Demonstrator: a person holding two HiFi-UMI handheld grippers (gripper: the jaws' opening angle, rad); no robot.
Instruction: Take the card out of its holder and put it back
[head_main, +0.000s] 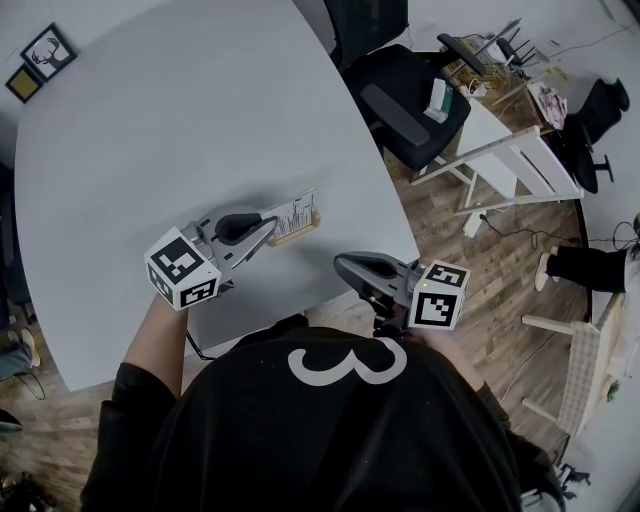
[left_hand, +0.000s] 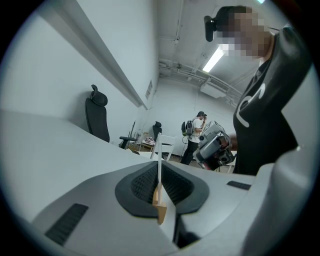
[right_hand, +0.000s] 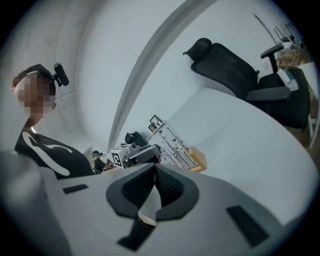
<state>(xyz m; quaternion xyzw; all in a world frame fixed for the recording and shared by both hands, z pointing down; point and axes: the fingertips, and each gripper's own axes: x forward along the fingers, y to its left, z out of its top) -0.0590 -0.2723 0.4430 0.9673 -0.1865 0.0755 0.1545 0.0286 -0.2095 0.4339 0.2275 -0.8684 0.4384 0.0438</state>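
My left gripper (head_main: 268, 229) fingers pinch the card (head_main: 295, 212) standing in its wooden holder (head_main: 302, 232) on the surface (head_main: 150, 130) — right gripper (head_main: 341, 264) fingers pressed together, empty.

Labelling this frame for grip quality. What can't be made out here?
1. Card print: too small in head view, edge-on in left gripper view.
2. Holder slot: head view, hidden under the card.
3. Table near edge: head view, covered by the person's torso.
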